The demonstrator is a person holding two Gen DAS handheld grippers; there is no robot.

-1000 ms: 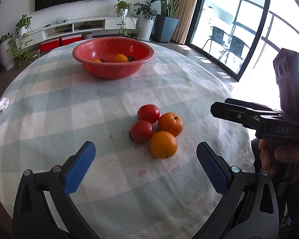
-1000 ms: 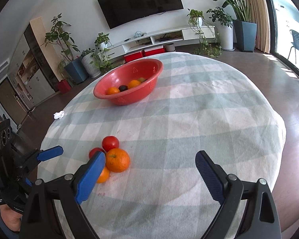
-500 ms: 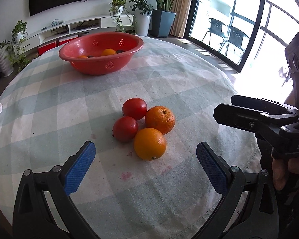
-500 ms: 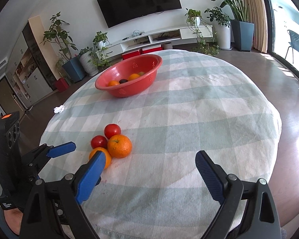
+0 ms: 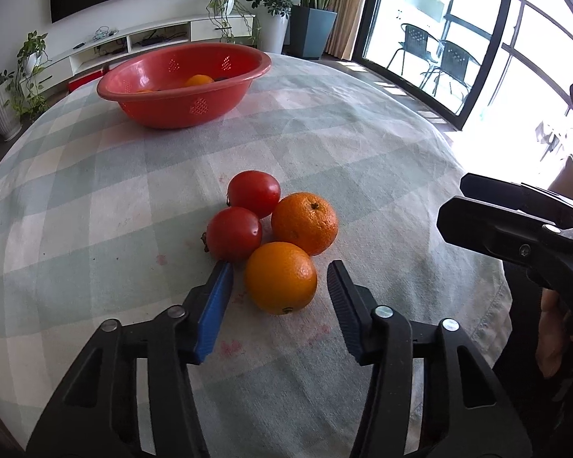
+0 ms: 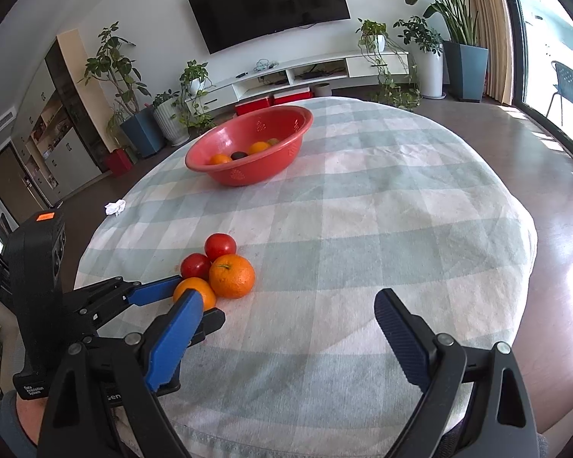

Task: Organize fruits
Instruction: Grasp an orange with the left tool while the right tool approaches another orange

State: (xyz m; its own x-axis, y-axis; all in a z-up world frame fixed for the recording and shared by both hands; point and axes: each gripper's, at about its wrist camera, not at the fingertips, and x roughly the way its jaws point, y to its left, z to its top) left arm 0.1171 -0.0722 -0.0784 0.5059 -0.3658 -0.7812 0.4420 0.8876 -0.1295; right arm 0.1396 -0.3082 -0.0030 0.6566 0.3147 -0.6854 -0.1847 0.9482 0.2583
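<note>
**A:** Nearest the lens, the left gripper (image 5: 279, 286) sits low over the table, and its blue-padded jaws are closing around the smooth round yellow-orange orange (image 5: 280, 277). The fruit is between the pads, but I see a sliver of cloth on each side, so no pinch yet.

**B:** Sensible pick. That orange is the front one of the cluster, so the fingers can straddle it without shoving the others. The left finger (image 5: 214, 309) does run in close to the near glossy red tomato (image 5: 233, 233), mind.

**A:** Behind it, touching, the dimpled deeper-orange mandarin with a stem (image 5: 305, 222), and the far red tomato (image 5: 253, 193). All four huddle on the pale green-and-white checked tablecloth (image 5: 95, 229).

**B:** And the right gripper (image 6: 286, 337)?

**A:** Jaws spread wide, nothing between them, hovering off to the side. My read: it's waiting its turn and keeping out of the way.

**B:** Far end, the round red plastic perforated basin (image 5: 195, 110), well apart from the cluster, already holding several fruits.

**A:** That looks like the destination, so a good share of the job is left. Risk: a squeeze could nudge the neighbours rolling.
</note>
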